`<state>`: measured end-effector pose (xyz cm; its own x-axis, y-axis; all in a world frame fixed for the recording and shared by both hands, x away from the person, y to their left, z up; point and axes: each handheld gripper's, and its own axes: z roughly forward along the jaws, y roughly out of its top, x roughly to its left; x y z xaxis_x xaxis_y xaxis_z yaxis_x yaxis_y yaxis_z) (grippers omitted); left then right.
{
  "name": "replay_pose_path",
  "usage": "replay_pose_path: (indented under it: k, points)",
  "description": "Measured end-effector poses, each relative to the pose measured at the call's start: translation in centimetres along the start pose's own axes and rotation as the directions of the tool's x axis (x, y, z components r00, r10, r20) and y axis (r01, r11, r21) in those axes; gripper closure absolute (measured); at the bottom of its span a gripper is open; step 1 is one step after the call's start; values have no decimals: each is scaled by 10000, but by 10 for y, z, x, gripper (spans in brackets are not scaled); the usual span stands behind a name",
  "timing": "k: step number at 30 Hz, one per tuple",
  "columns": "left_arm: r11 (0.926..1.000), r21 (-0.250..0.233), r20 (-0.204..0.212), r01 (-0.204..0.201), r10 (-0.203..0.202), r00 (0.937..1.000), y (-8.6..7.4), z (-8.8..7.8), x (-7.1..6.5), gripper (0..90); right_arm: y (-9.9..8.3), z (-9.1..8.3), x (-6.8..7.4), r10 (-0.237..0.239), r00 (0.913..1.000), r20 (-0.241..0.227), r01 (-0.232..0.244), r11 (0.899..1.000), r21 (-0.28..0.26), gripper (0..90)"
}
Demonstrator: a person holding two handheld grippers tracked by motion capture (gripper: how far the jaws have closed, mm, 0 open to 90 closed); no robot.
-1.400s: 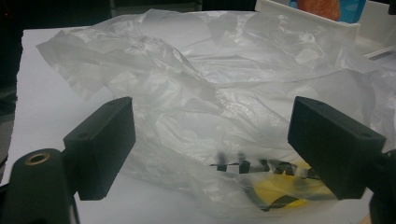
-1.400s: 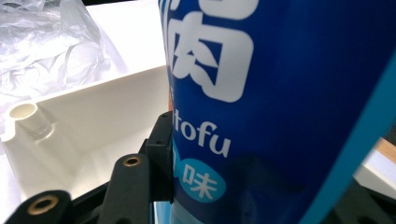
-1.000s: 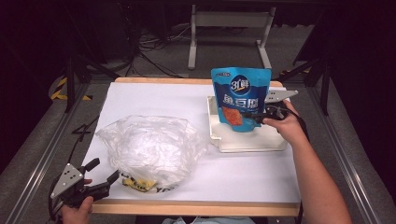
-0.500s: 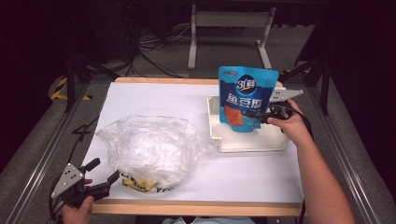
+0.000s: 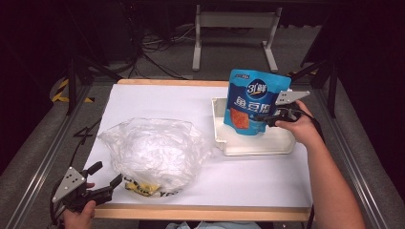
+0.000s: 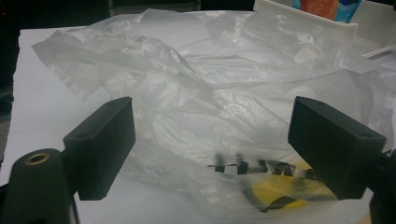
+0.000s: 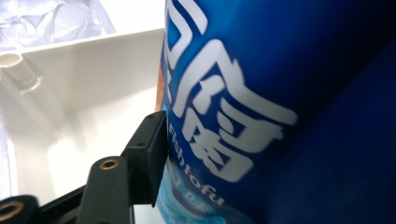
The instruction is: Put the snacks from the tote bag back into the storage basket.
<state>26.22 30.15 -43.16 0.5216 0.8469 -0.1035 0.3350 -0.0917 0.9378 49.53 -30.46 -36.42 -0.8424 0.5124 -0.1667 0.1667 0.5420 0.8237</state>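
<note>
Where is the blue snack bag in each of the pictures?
High view: the blue snack bag stands in the white tray, right of centre.
Left gripper view: a sliver of the bag at the top edge, behind the tray.
Right gripper view: the bag covers the right side, close up.
Shared landmark: the white tray.

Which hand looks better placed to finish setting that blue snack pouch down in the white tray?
Right. The right gripper is at the blue pouch standing in the white tray, its jaws just opening. The left gripper waits by the plastic bag.
</note>
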Motion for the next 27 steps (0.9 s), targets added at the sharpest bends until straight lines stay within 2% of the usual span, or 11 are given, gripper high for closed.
replay_pose_path:
  k: [7,12,15,17,19,22,27]
  points:
    - [10000,-12,6,-1,1,10000,0,0,-1,157,0,-7,-3,-213,9994,269,206,9995,255,422]
    - [10000,-14,17,0,0,10000,0,1,-1,157,-2,-10,-4,-10,9995,327,2,9997,244,412]
    - [10000,-6,34,-8,8,10000,1,1,-1,157,-2,-12,-2,180,9988,452,-190,9996,226,361]
    - [10000,-7,37,-21,21,10000,1,1,-1,157,-1,-16,-1,694,9962,517,-693,9976,-30,301]
    - [10000,-4,37,-22,22,10000,1,1,-1,156,0,-21,0,943,9940,562,-934,9954,-196,289]
    - [10000,-4,45,-23,23,10000,1,1,-1,157,2,-28,3,1157,9908,702,-1138,9930,-304,260]
    - [10000,58,66,-62,62,10000,1,1,-1,156,9,-45,9,1427,9825,1200,-1359,9887,-632,245]
